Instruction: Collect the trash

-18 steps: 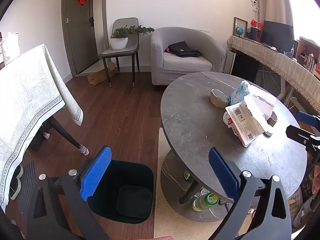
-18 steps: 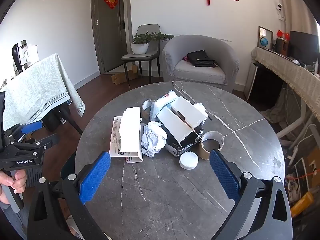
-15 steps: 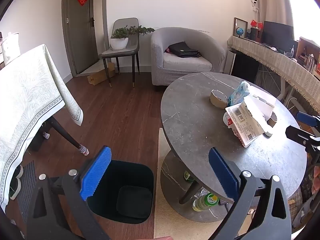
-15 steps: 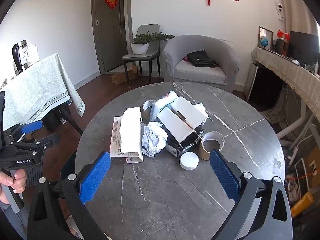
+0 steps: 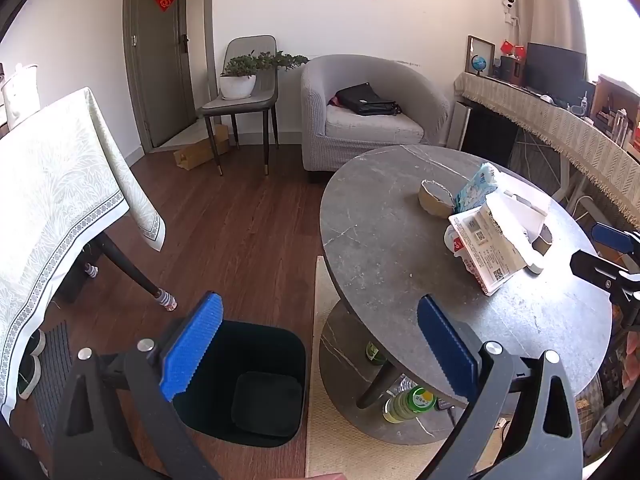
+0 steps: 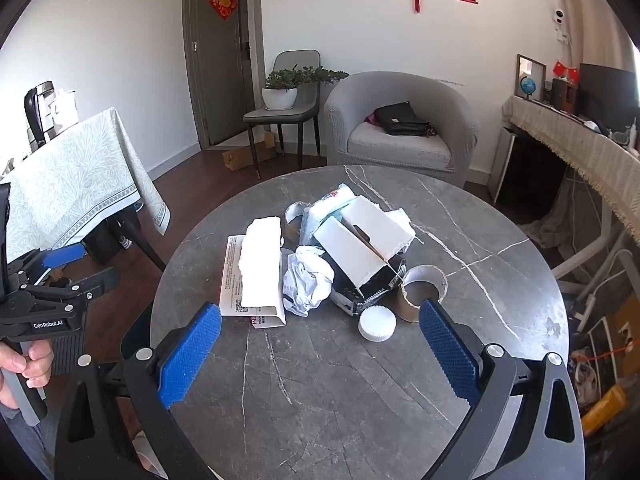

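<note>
A heap of trash lies on the round grey table [image 6: 360,400]: a printed leaflet [image 6: 230,280] under a long white box [image 6: 262,264], a crumpled paper [image 6: 308,280], an open white carton [image 6: 362,248], a cardboard tape roll [image 6: 422,292] and a white lid [image 6: 377,324]. My right gripper [image 6: 320,344] is open and empty above the table's near side. My left gripper [image 5: 320,344] is open and empty above a dark bin [image 5: 260,384] on the floor left of the table [image 5: 380,240]. The heap also shows in the left wrist view [image 5: 488,240].
A table with a pale cloth [image 5: 52,200] stands at the left. A grey armchair [image 5: 372,116] with a black bag and a chair with a plant [image 5: 244,88] stand at the back. Bottles [image 5: 408,404] lie under the round table. A long shelf [image 6: 580,160] runs at the right.
My right gripper has moved a little closer to the heap. The left gripper has barely moved.
</note>
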{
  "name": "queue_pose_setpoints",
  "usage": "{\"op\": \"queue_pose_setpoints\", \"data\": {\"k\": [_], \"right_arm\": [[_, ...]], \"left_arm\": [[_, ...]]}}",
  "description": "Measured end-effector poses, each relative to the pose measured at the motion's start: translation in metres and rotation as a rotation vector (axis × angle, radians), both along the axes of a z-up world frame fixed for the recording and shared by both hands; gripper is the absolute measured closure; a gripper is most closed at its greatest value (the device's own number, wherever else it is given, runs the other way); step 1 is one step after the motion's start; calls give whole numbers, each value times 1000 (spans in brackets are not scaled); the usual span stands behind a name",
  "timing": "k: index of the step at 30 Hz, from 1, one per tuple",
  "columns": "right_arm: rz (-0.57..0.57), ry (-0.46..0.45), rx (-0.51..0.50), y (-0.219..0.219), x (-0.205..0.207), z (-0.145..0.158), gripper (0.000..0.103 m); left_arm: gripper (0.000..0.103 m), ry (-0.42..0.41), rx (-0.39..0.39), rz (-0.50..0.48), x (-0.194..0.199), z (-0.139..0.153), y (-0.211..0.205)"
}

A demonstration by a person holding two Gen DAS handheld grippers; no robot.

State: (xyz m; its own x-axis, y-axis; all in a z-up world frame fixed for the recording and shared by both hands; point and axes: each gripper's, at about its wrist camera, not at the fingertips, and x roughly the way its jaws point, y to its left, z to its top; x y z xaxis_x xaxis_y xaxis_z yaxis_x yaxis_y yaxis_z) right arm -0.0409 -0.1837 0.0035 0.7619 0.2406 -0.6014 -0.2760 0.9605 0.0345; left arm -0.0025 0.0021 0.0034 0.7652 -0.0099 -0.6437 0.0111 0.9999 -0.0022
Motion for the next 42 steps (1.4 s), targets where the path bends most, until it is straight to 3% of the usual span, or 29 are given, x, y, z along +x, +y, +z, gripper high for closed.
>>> {"op": "queue_pose_setpoints", "data": {"k": [42], "right_arm": [[1, -2, 0, -1, 0, 2, 3]], "left_arm": [[3, 0, -12, -8, 1, 0, -6]]}}
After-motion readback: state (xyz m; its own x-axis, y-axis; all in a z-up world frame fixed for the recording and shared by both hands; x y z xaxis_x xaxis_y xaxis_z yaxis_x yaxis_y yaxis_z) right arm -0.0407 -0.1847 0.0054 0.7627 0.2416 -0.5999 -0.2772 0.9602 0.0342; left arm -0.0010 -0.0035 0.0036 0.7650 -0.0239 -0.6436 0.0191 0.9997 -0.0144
